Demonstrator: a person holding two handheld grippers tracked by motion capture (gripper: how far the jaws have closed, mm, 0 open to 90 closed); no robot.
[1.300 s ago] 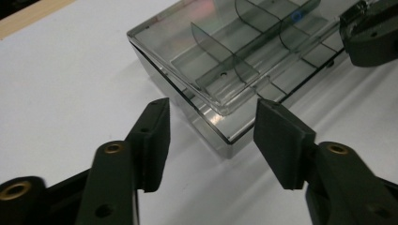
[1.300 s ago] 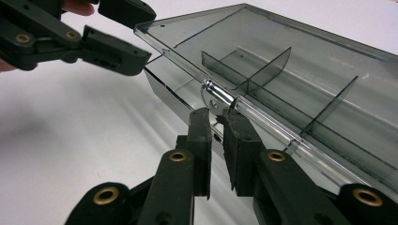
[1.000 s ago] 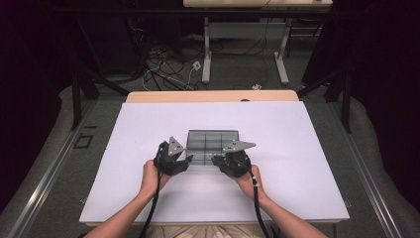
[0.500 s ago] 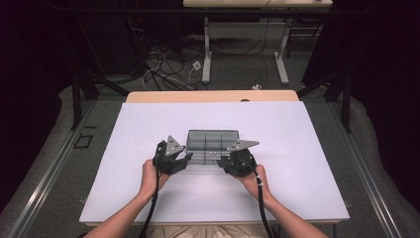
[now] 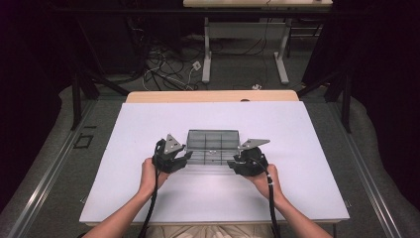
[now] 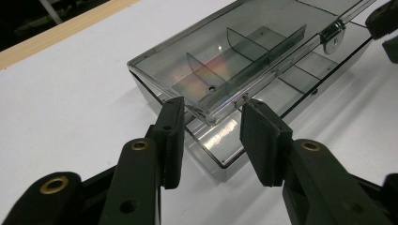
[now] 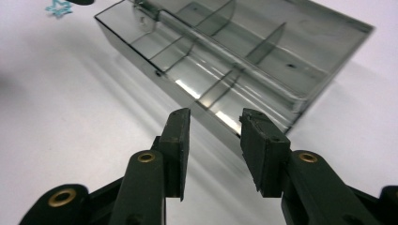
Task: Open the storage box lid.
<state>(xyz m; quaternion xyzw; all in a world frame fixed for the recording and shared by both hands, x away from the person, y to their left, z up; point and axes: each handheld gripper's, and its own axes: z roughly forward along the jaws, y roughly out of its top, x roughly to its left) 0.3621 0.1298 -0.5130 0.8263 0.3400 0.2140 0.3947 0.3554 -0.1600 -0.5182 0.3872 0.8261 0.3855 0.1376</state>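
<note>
Presently, item: smoky clear plastic organiser box [image 5: 213,146], shallow, split by thin dividers into compartments, none with contents.
Location: on the white bench [image 5: 307,129], near the middle, toward the person's edge, long side running left to right.
Lid: hinged and clear; in the left tool view [image 6: 253,51] it stands slightly lifted above the tray at the near corner, a latch tab on its long edge.
Left tool [image 5: 174,157]: at the box's left end. In its own view [image 6: 211,136] the jaws are parted, the lifted corner of the lid and tray lying in the gap; whether the pads press it I cannot tell. The jaws have just been closing a little.
Right tool [image 5: 243,161]: at the box's right end. In its own view [image 7: 213,140] the jaws are parted and clear of the box [image 7: 244,61], whose near wall lies just beyond the tips. The jaws have just been opening, nothing between them.
Hands: left hand [image 5: 147,173] and right hand [image 5: 265,179] each hold a tool from the near side.
Other: a small blue star mark [image 7: 58,8] on the bench surface beyond the box.
</note>
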